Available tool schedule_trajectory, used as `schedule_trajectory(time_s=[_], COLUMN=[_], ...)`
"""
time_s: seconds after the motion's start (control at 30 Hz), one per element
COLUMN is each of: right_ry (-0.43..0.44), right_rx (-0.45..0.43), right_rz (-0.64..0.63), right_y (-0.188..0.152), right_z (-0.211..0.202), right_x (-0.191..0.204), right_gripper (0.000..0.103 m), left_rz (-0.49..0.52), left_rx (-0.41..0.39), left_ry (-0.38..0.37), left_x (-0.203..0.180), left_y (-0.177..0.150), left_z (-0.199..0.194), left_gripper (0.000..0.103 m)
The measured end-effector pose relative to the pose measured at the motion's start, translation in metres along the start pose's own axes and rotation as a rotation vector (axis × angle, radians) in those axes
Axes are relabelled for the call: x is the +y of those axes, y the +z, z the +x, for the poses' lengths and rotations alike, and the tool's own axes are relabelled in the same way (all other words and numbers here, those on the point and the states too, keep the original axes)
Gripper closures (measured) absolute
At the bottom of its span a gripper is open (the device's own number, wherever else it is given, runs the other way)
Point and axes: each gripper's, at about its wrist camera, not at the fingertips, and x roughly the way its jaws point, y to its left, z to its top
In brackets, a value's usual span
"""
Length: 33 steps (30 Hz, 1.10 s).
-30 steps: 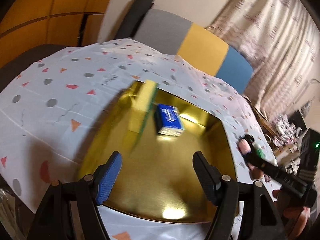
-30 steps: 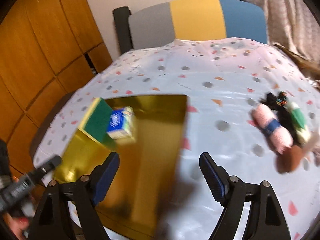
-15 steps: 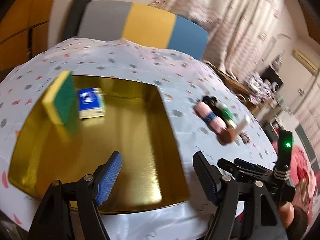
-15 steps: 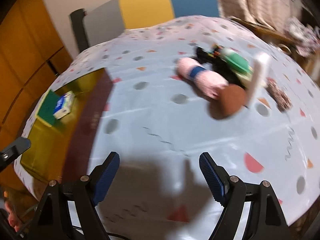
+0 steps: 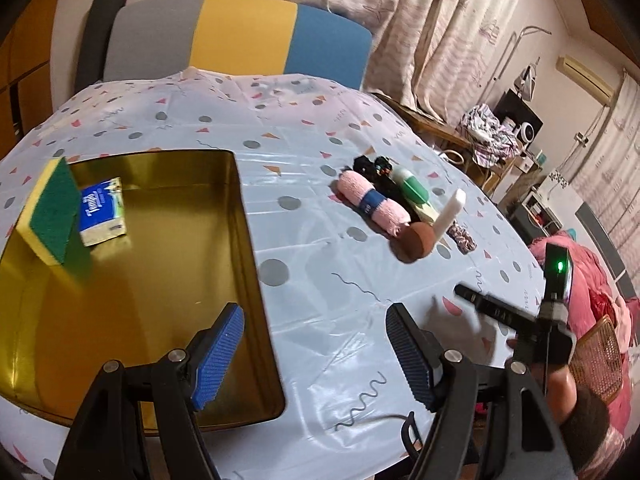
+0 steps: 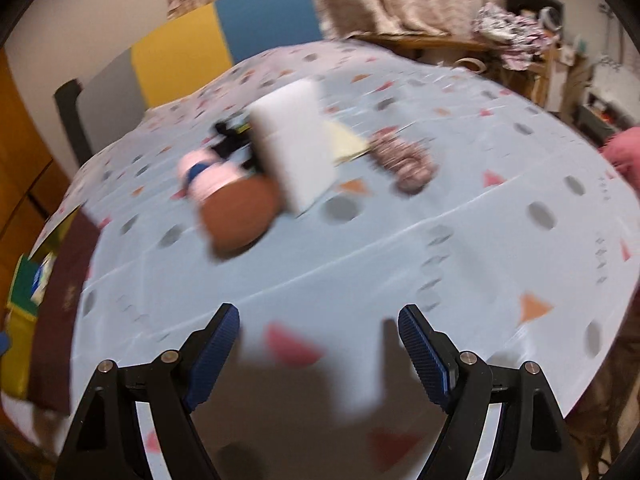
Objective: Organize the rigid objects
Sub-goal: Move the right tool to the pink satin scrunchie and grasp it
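Patterned tablecloth (image 5: pixel 320 288) bears gold tray (image 5: pixel 240 216), clustered objects (image 5: pixel 400 208).

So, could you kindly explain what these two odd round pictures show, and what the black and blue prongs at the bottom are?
No robot here: a person holds a pair of hand-held tongs in each hand, and a wide-angle camera on each looks out along its blue-padded prongs. One picture is from the left tongs, the other, blurred, from the right tongs. Both stand open and hold nothing.

On the patterned tablecloth lies a gold tray holding a green and yellow sponge and a blue tissue pack. Beside the tray sits a cluster: a pink rolled cloth, a brown round thing, a white block and some smaller items.
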Motion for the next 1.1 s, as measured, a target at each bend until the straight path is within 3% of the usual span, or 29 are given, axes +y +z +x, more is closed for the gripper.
schedule_trajectory(time_s=[0.27, 0.53, 0.63, 0.7, 0.9, 1.1], right_ry=[-0.119, -0.123, -0.101, -0.085, -0.054, -0.001], right_rx=[-0.100, -0.076, -0.052, -0.026, -0.033, -0.029], right_rz=[-0.001, -0.043, -0.033, -0.030, -0.034, -0.010], right_y=[0.066, 0.097, 0.097, 0.097, 0.094, 0.082], right_z=[0.023, 0.064, 0.077, 0.084, 0.085, 0.074], right_x=[-0.046, -0.058, -0.059, -0.059, -0.057, -0.058], right_gripper=[0.021, 0.026, 0.034, 0.050, 0.073, 0.079], left_rz=[0.012, 0.023, 0.032, 0.041, 0.081, 0.142], left_rx=[0.034, 0.058, 0.069, 0.075, 0.089, 0.101], left_ry=[0.000, 0.014, 0.012, 0.008, -0.010, -0.021], left_x=[-0.013, -0.021, -0.026, -0.031, -0.048, -0.071], left_y=[0.003, 0.005, 0.007, 0.009, 0.015, 0.026], left_z=[0.014, 0.022, 0.027, 0.031, 0.045, 0.068], left_gripper=[0.029, 0.029, 0.029, 0.029, 0.029, 0.029])
